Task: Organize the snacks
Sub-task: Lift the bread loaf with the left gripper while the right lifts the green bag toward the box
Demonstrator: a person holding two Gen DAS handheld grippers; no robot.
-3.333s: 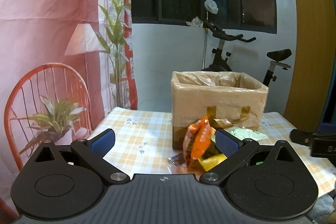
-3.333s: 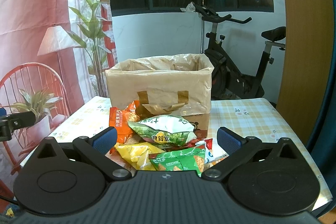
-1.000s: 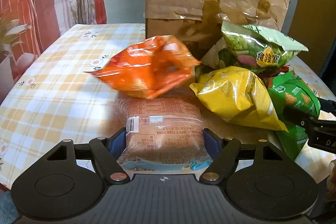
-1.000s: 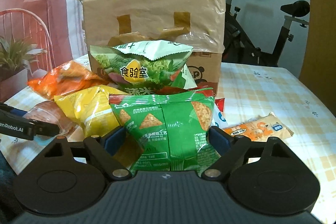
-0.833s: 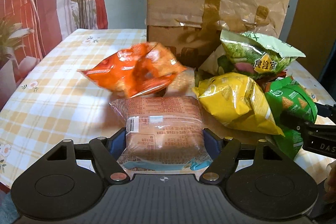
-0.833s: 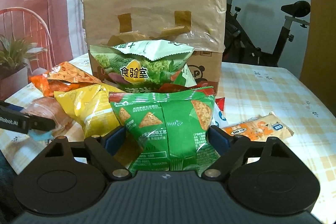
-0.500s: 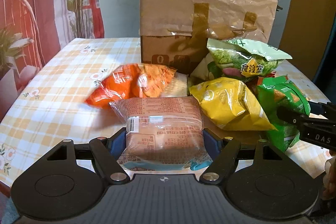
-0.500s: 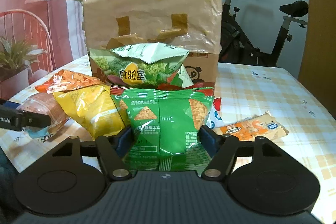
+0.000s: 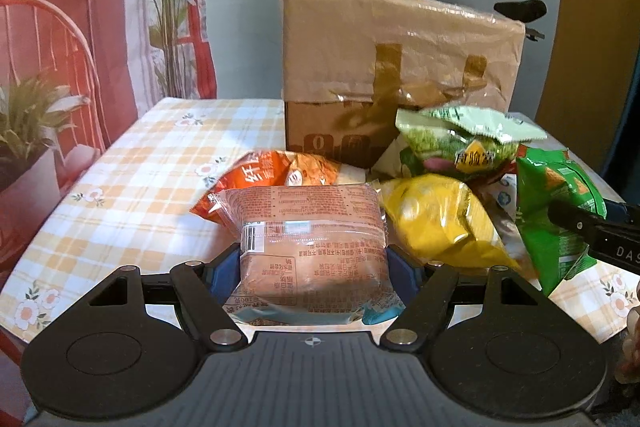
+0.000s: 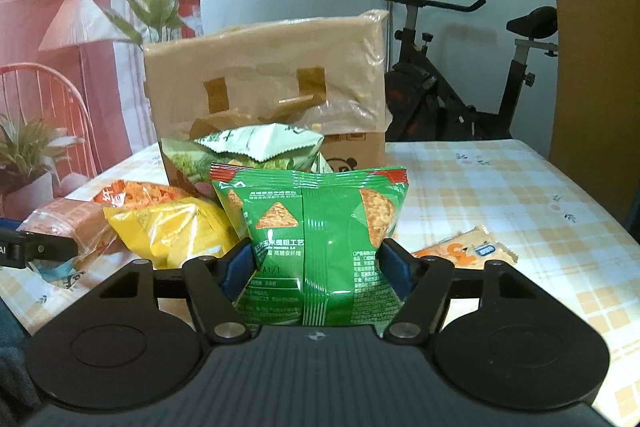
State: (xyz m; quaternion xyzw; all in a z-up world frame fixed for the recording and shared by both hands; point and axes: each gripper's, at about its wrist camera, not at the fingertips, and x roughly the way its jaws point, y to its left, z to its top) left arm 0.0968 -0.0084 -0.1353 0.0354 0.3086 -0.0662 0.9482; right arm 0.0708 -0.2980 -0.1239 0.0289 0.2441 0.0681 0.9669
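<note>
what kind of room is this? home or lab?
Looks like a home, probably a spare or dining room: a table under a checked cloth, an exercise bike by the window, and a printed backdrop with a lamp and chair hung on one wall, so perhaps a staged recording corner.

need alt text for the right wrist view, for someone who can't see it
The right gripper is shut on a green chip bag held upright. Behind it on the checked tablecloth sit a plastic-lined cardboard box, a yellow bag and an orange wrapped bar.
</note>
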